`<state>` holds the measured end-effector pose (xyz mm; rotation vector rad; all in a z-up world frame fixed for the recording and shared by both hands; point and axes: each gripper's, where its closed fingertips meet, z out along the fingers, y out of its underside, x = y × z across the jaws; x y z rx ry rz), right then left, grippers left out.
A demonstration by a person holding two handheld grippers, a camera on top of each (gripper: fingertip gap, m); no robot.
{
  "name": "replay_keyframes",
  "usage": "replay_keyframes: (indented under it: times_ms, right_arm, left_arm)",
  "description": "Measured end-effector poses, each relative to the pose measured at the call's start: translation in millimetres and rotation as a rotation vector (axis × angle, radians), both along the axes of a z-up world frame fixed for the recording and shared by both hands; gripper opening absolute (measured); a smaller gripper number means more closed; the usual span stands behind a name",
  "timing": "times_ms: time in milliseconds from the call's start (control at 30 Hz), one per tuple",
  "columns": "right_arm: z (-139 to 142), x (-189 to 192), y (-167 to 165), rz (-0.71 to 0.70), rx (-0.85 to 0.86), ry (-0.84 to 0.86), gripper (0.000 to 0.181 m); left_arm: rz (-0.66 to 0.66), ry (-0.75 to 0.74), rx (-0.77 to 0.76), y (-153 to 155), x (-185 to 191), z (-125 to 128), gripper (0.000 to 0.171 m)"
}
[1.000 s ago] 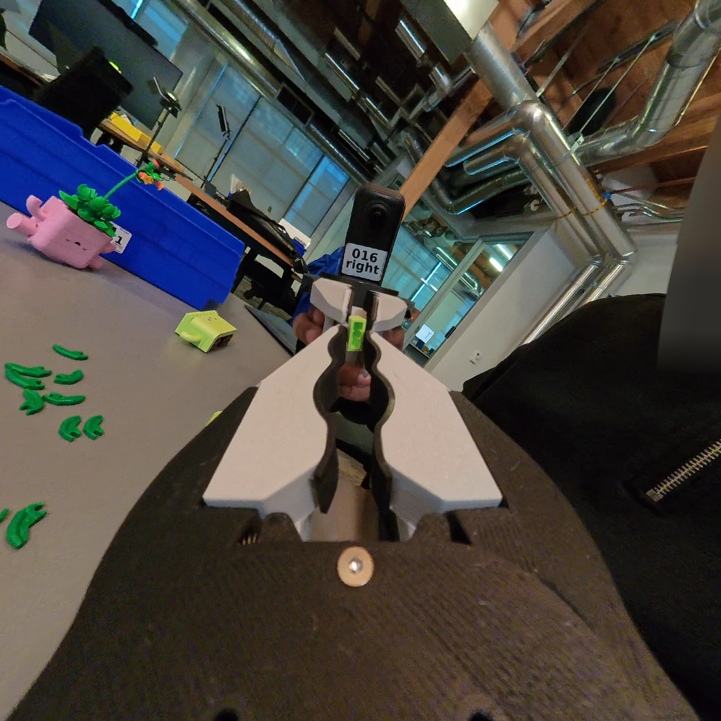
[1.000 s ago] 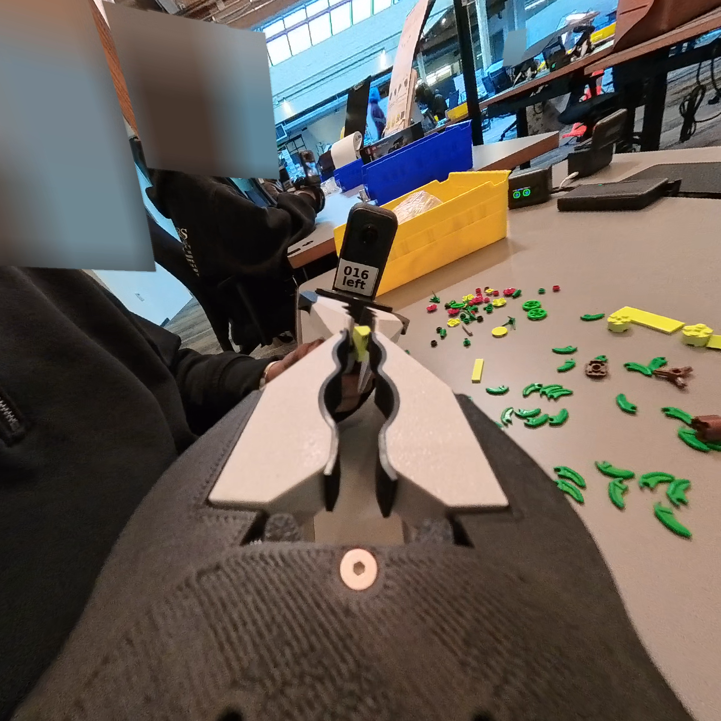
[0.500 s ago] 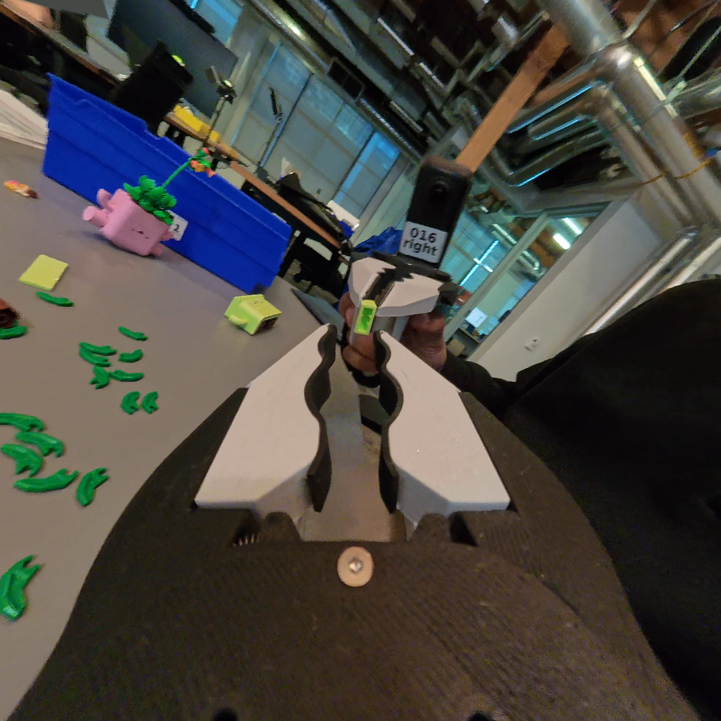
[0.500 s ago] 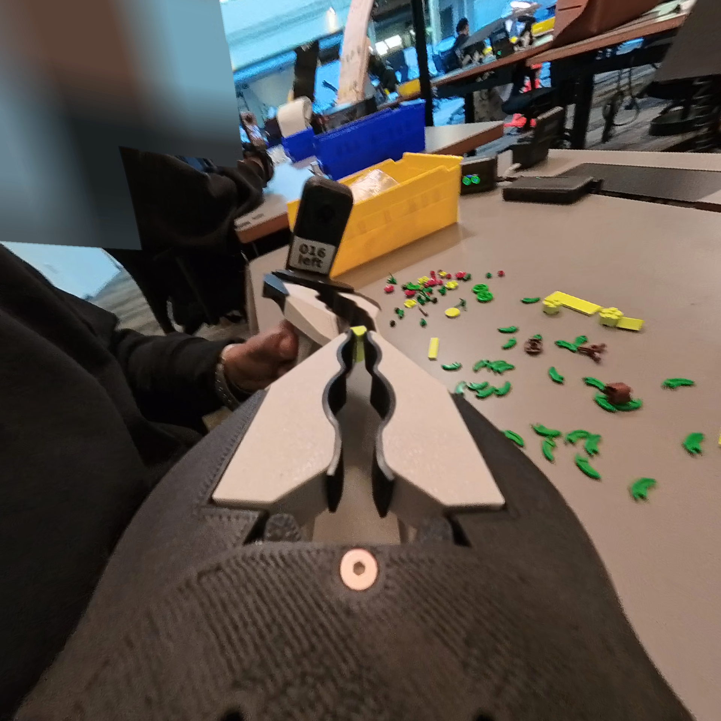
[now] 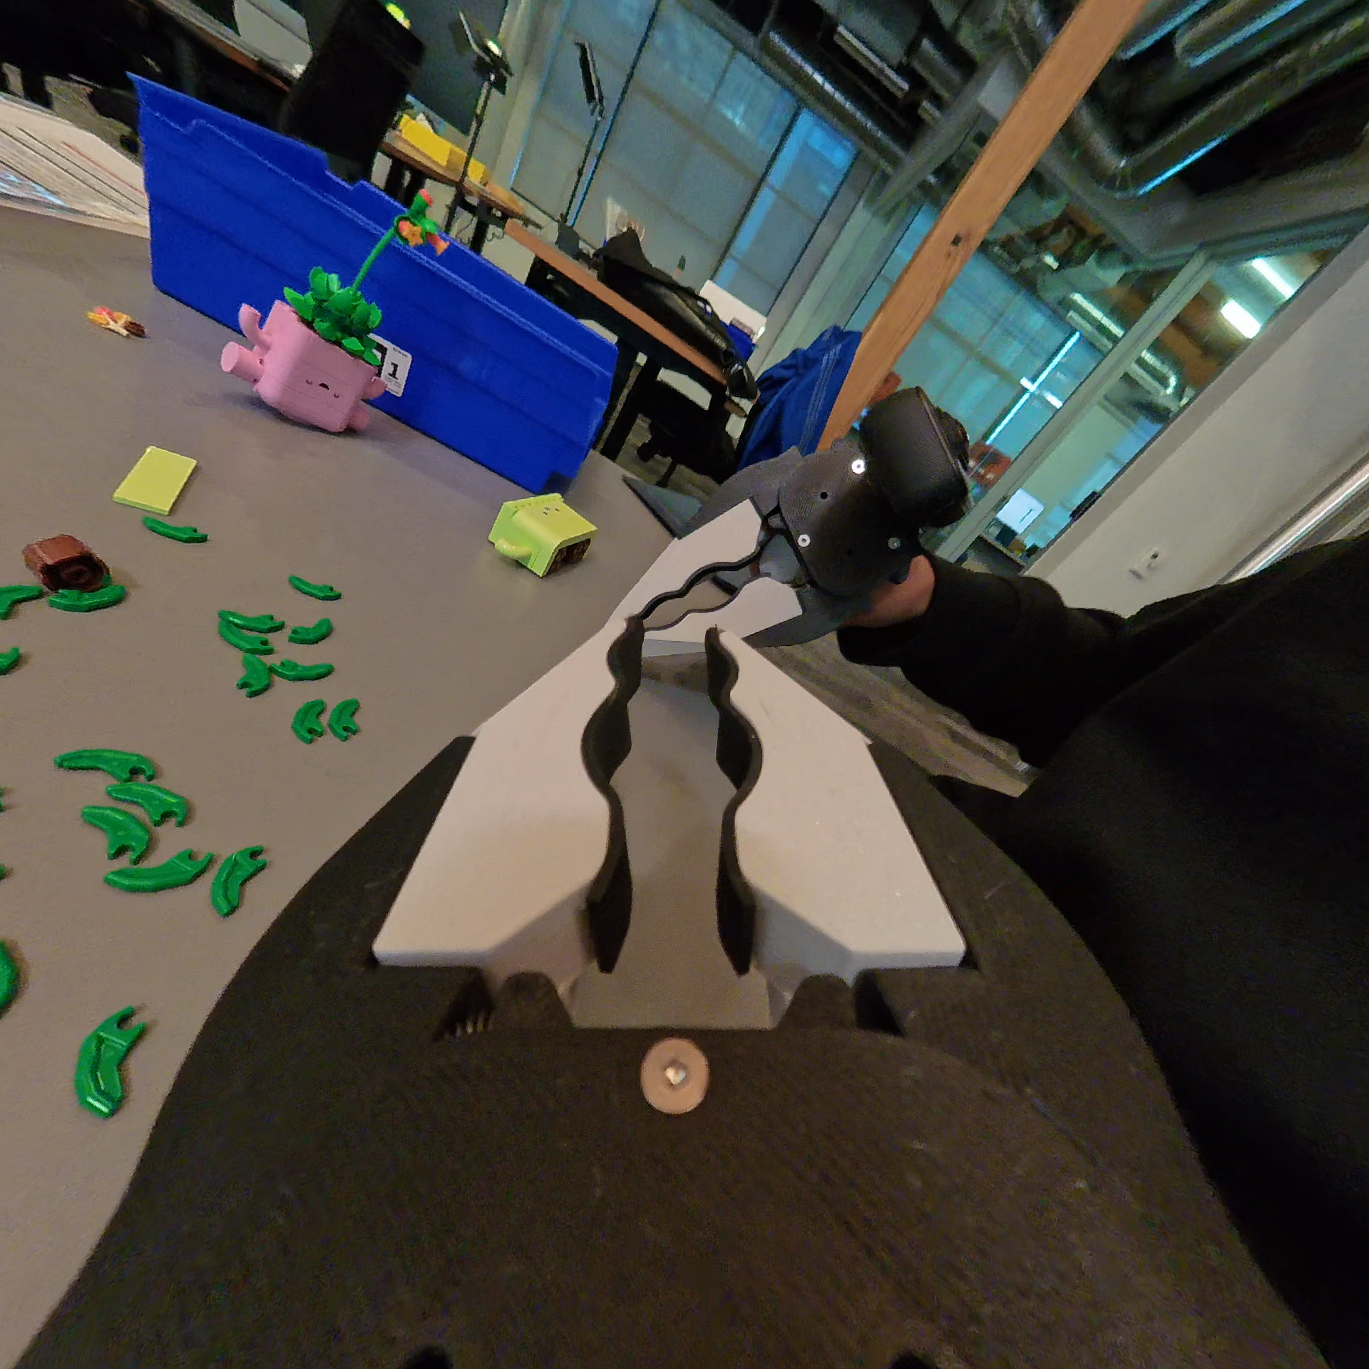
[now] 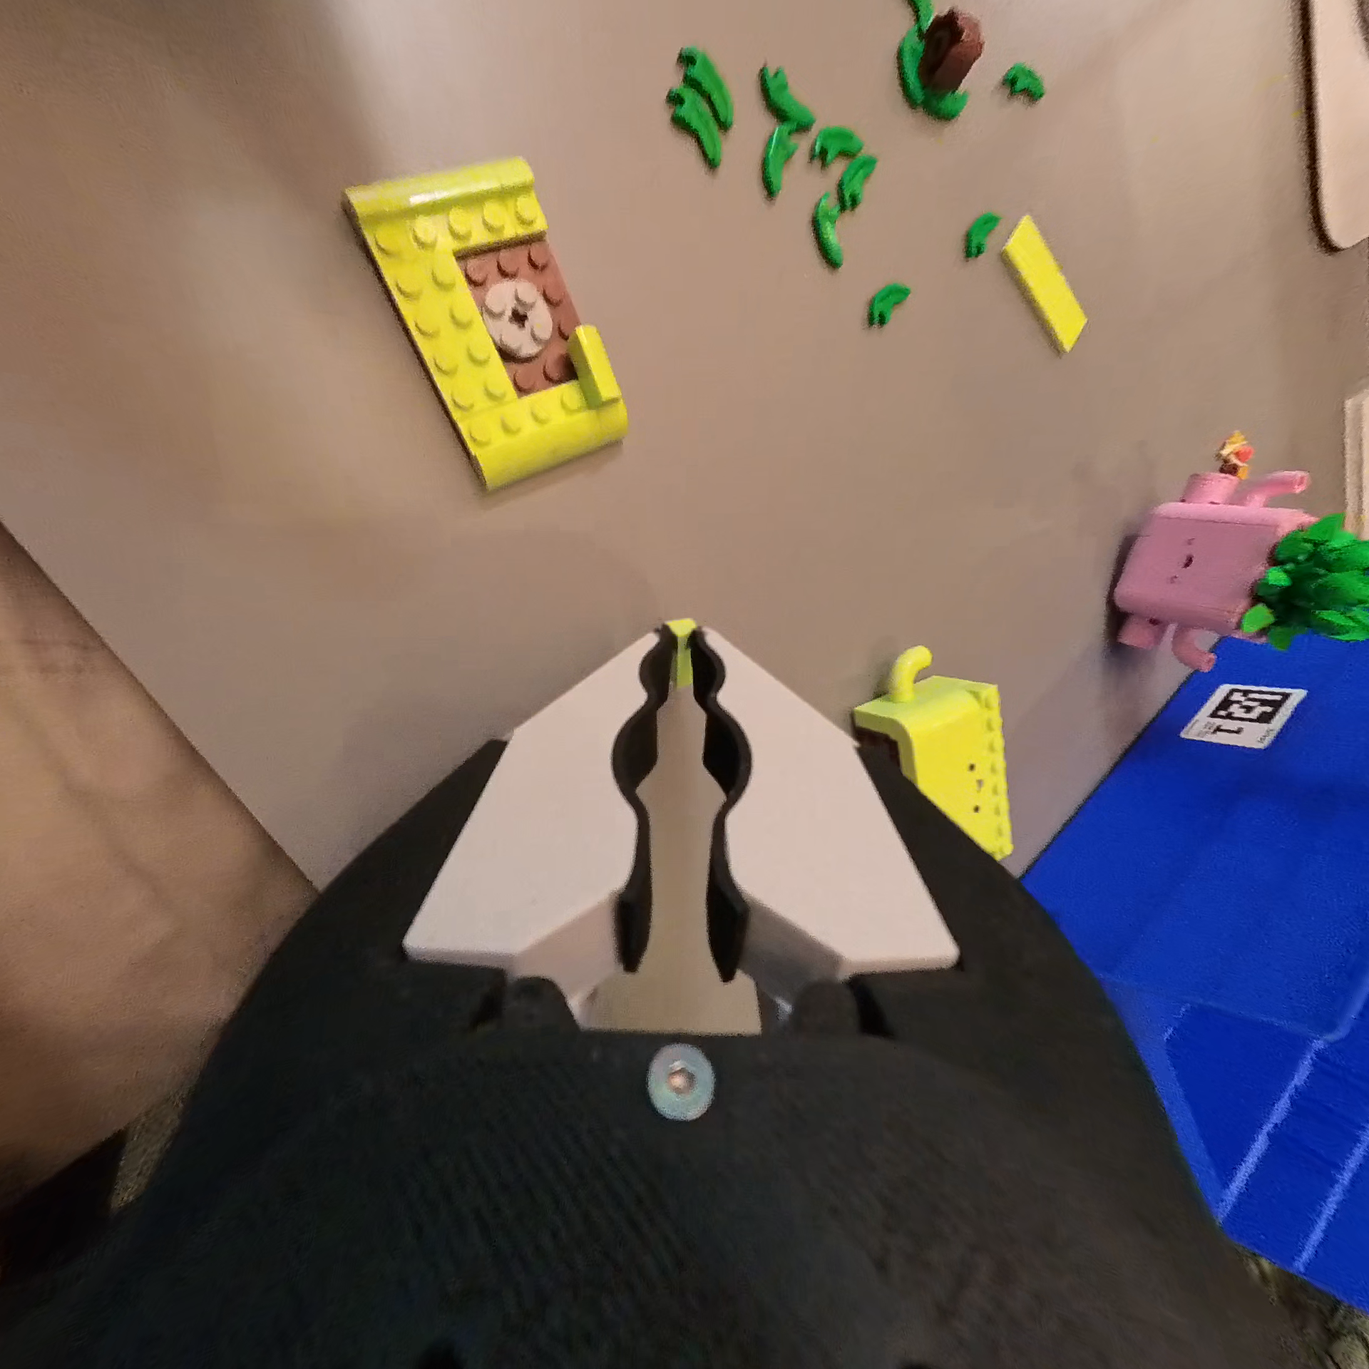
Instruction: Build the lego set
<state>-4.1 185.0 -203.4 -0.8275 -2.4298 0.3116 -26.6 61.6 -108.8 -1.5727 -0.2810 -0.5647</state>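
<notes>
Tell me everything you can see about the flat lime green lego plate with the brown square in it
The lime green plate lies flat on the grey table, apart from the loose pieces. It looks like glossy plastic: a studded lime frame with rounded smooth ends, around a brown studded inset topped by a round tan piece. A small smooth lime tile stands at one inner corner. Neither gripper touches it.

Only the tip of the lime piece (image 6: 680, 643) shows between the right gripper's (image 6: 678, 638) closed fingers. The blue bin (image 6: 1215, 926) runs off the right edge, where the pink pot's (image 6: 1200, 567) foliage is cropped. The right wrist view is slightly blurred.
</notes>
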Motion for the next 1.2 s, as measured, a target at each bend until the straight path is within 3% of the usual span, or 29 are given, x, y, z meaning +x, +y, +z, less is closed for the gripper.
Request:
replay_keyframes:
  times_ms: [133, 233, 567, 700, 833, 1000, 1200]
  right_arm:
    - [-8.1, 2.5, -5.1, -0.018, -0.073, -0.049, 0.004]
    - [-3.4, 2.7, -7.2, -0.028, -0.139, -0.055, 0.017]
    - [-4.4, 6.9, -4.8, -0.021, -0.25, -0.158, 0.007]
    - [-8.1, 6.7, -4.1, -0.012, -0.232, -0.17, 0.007]
    - [-11.1, 6.5, -3.4, -0.005, -0.211, -0.173, 0.006]
    - [-0.6, -0.2, -10.5, 0.017, -0.226, -0.136, 0.005]
    - [26.1, -21.7, -58.8, 0.171, -0.255, -0.046, 0.005]
  left_arm:
    - [0.001, 0.039, -0.035, 2.3, 2.5, -5.2, 0.014]
    - [0.0, 0.047, -0.046, 2.8, 3.3, -6.9, 0.013]
    - [0.006, 0.077, -0.104, 4.9, 2.8, -16.4, 0.015]
    - [-0.102, 0.07, -0.173, 9.5, 19.3, -29.6, 0.044]
    - [-0.039, 0.172, -0.3, 15.6, 16.1, -49.0, 0.062]
    - [0.016, 0.182, -0.391, 17.2, 9.7, -61.6, 0.059]
    - [0.005, 0.149, -0.477, 16.8, 11.2, -75.3, 0.046]
